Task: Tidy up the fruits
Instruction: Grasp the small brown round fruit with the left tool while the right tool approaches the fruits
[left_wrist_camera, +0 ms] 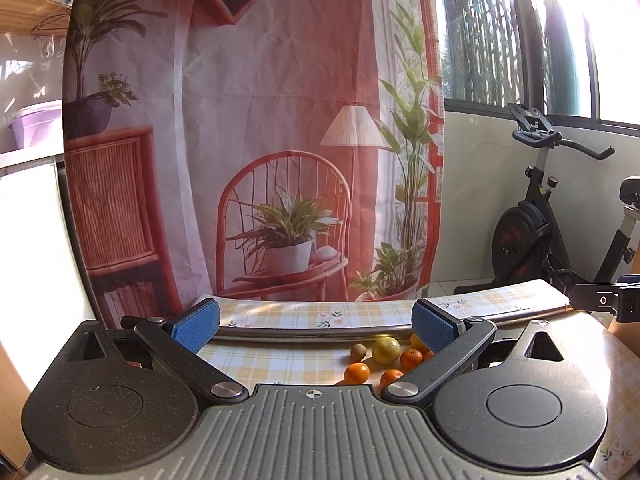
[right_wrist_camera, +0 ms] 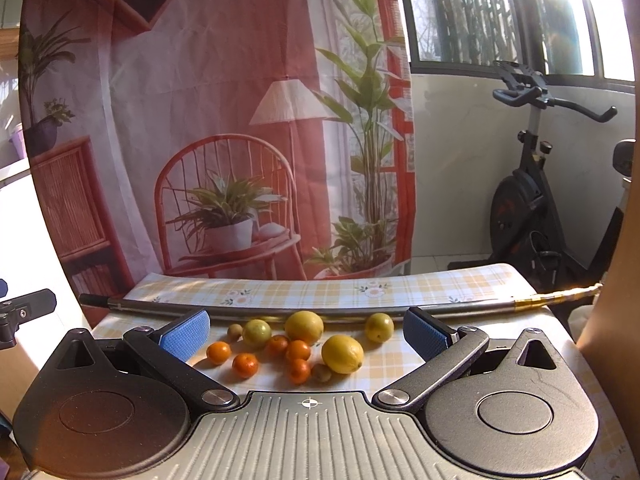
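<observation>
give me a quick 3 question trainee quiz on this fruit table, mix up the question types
1. True or false: the right hand-held gripper is shut on a lemon.
2. Multiple choice: the long metal rod lies A) in front of the fruit, B) behind the fruit, C) on top of the fruit.
3. Fill in: the small brown fruit nearest the right wrist camera, a kiwi, sits beside the largest ____.

Key
1. False; both it and the left hand-held gripper are open and empty.
2. B
3. lemon; the small oranges cluster to its left on the checked tablecloth.
</observation>
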A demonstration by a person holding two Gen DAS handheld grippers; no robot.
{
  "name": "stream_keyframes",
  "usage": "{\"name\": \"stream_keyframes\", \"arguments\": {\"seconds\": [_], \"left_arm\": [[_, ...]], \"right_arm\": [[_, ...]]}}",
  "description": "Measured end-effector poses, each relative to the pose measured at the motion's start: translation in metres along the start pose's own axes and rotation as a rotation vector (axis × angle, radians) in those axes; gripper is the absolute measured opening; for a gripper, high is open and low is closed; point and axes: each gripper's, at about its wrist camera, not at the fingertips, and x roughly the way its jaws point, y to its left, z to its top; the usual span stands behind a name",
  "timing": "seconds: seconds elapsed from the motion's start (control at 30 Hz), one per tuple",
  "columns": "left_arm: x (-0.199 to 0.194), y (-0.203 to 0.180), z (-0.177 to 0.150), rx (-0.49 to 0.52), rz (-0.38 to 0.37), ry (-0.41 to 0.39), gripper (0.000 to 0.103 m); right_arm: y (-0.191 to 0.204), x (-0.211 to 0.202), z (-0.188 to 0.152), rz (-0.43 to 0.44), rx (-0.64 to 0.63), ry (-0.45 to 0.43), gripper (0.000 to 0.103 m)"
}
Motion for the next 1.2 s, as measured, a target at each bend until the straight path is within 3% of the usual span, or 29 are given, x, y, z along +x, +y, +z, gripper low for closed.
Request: {"name": "stream_keyframes", "arguments": {"seconds": [0.13, 0.4, 0.57, 0.87, 1.2], "left_arm": [[0.022, 0.006, -0.009, -0.017, -0.018, 0.073, 0.102], [0.063, 0.019, -0.035, -0.087, -0.062, 0.178, 0.086], [0.073, 0.023, -0.050, -0.149, -0.073, 0.165, 0.087], [0.079, 0.022, -0.058, -0.158, -0.029, 0.133, 0.098], [0.104, 0.017, -0.069, -0.120, -0.018, 0.187, 0.098]], "right_arm": [[0.001, 0.014, -0.008, -0.036, -0.029, 0.009, 0.103], [-0.003, 0.035, -0.023, -0.051, -0.023, 0.019, 0.103], [-0.010, 0.045, -0.030, -0.051, -0.013, 0.013, 0.103], [-0.018, 0.056, -0.040, -0.054, -0.002, -0.039, 0.103], [-0.034, 0.081, -0.050, -0.040, 0.060, -0.019, 0.103]]}}
